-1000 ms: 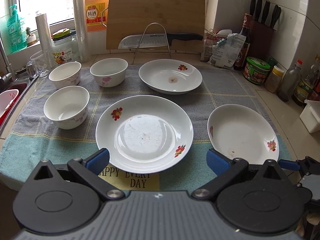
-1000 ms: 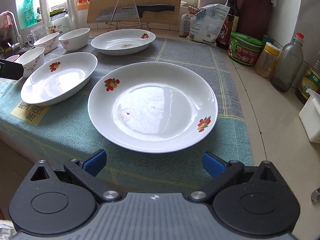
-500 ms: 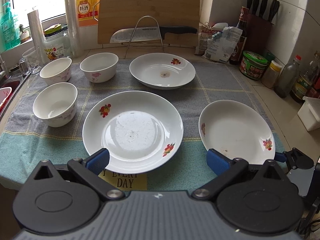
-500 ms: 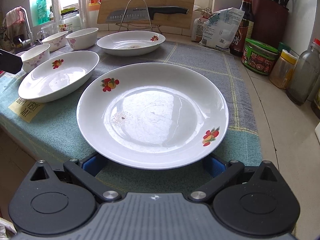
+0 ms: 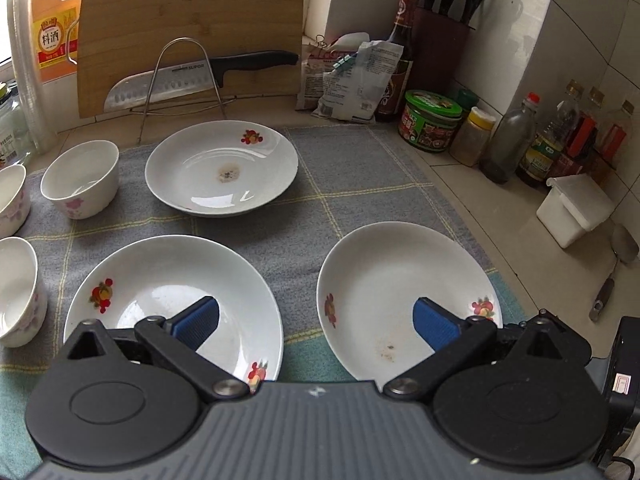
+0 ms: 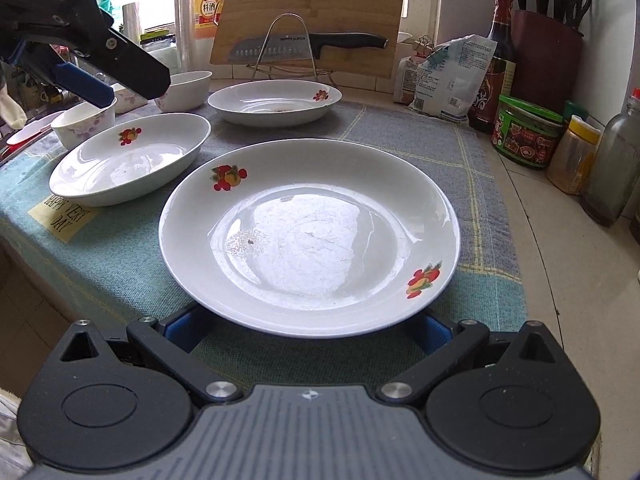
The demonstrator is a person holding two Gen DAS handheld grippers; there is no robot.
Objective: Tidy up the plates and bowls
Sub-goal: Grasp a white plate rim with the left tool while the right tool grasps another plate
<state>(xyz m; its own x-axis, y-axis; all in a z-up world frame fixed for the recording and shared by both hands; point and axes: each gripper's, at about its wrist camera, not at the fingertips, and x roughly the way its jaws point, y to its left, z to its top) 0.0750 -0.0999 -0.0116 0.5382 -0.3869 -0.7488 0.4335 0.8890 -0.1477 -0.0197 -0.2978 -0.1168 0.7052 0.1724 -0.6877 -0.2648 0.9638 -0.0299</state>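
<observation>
Your right gripper has slid forward since a second ago; its wide-spread fingers now reach under the near rim of the right plate, not yet pinching. Likely a lift for stacking.

Your left gripper has risen and swung right, jaws spread, empty, hovering above the cloth.

The plate sits on the cloth's near right corner: white, glossy, fruit decals (small speck at centre).
</observation>
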